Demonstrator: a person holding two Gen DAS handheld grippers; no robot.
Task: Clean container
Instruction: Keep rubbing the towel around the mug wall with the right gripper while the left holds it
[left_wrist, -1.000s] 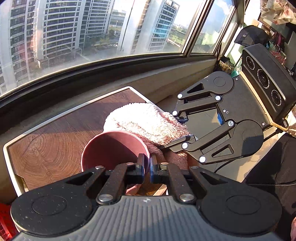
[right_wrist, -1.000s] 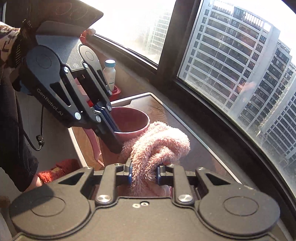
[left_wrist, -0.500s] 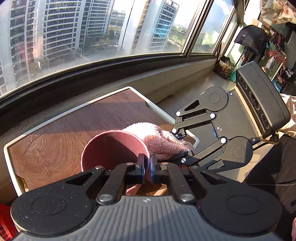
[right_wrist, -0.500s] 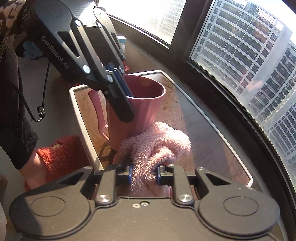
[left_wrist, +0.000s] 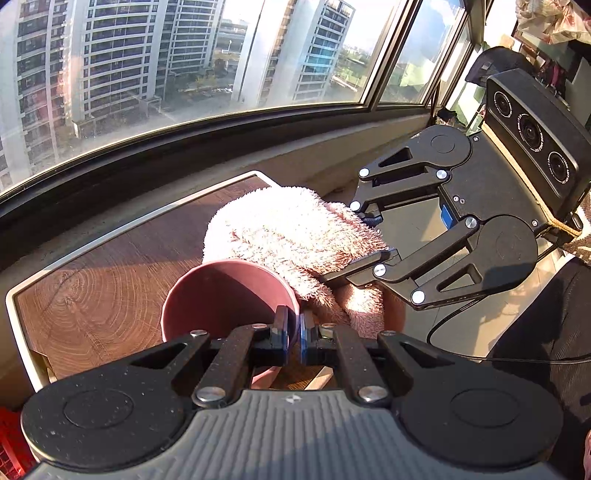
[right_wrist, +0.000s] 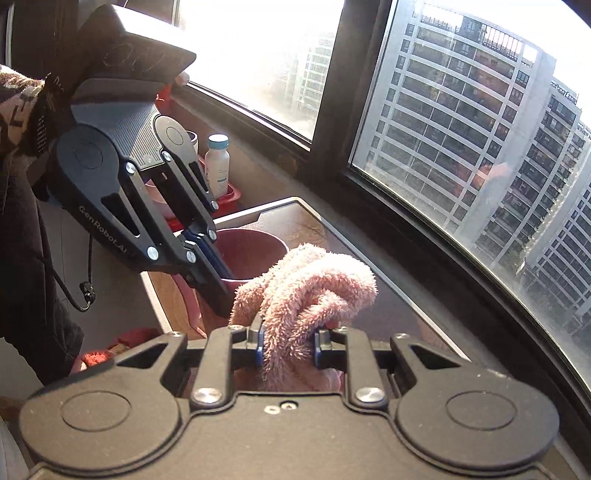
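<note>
left wrist view: left gripper (left_wrist: 291, 326) pinched narrow over the near rim of the pink container (left_wrist: 221, 291), one finger inside, one outside, wall clamped between. container upright over the wood-grain table (left_wrist: 92, 280), mouth open, interior bare. fluffy pink cloth (left_wrist: 291, 232) bunched just beyond and right of the rim, touching it, sunlit on top. right gripper (left_wrist: 364, 243) reaching in from the right, fingers buried in the cloth.

right wrist view: right gripper (right_wrist: 288, 341) closed on the cloth (right_wrist: 314, 284) — a thick fold squeezed between the pads, loops bulging forward past the fingertips. container (right_wrist: 251, 251) behind the cloth, near the table's (right_wrist: 388, 295) left edge, gripped at the rim by the left gripper (right_wrist: 218, 266) slanting down from upper left. white bottle (right_wrist: 217, 166) on the sill beyond — well apart from the container. tall buildings outside the window (right_wrist: 461, 110).
</note>
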